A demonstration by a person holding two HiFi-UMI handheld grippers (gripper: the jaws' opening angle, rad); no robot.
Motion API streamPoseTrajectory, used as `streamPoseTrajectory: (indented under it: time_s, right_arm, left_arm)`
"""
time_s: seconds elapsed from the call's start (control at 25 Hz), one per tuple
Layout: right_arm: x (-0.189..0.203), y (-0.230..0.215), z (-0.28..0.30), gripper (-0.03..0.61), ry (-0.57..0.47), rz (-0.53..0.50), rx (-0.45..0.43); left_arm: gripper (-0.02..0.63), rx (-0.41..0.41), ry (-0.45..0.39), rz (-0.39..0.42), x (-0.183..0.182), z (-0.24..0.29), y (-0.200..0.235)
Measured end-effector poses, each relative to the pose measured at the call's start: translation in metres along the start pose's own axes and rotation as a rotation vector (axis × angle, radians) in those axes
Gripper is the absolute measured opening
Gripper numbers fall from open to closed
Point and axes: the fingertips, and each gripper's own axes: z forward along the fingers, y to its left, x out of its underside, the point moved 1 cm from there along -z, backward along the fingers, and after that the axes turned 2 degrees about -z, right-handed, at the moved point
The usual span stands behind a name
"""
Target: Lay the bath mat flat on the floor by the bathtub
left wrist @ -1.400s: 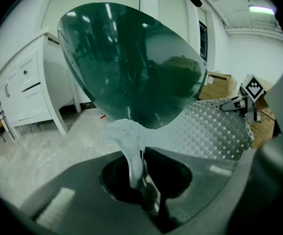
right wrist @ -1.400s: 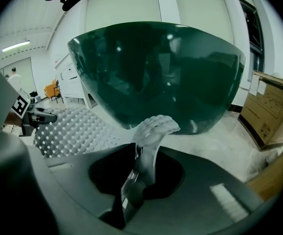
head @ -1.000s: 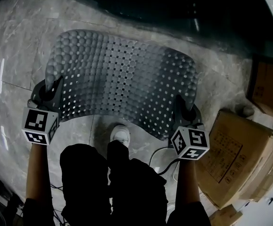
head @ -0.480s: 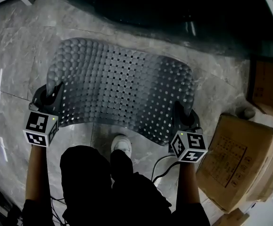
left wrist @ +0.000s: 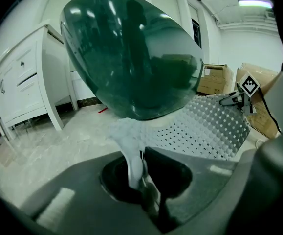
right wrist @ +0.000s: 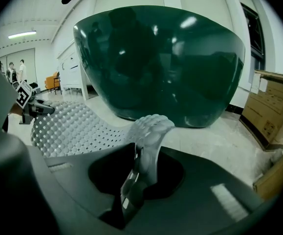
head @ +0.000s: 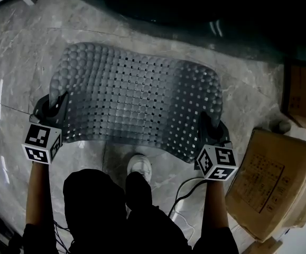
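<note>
A grey bath mat (head: 137, 102) with bumps and square holes hangs spread over the marble floor (head: 15, 78), in front of the dark green bathtub (head: 195, 9). My left gripper (head: 55, 106) is shut on the mat's near left corner, my right gripper (head: 210, 126) on its near right corner. In the left gripper view the pinched mat edge (left wrist: 131, 151) rises between the jaws, with the bathtub (left wrist: 136, 53) close ahead. The right gripper view shows the mat's corner (right wrist: 148, 136) clamped the same way, before the bathtub (right wrist: 161, 62).
Cardboard boxes (head: 271, 184) stand at the right, one more (head: 303, 94) behind them. A white cabinet (left wrist: 24, 82) is left of the tub. The person's legs and a white shoe (head: 139, 165) are just behind the mat, with cables (head: 187, 194) on the floor.
Both grippers have sunk with the mat, which now hangs lower and closer to the floor, still stretched between them.
</note>
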Motion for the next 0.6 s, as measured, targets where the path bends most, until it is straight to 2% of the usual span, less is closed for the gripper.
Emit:
streamPoseTrajectory:
  time_s: [0.6]
  right_arm:
    - [0.035,-0.021,0.007,0.081,0.029,0.006,0.023]
  left_arm:
    - [0.018,-0.002,0.025,0.028,0.014,0.020,0.004]
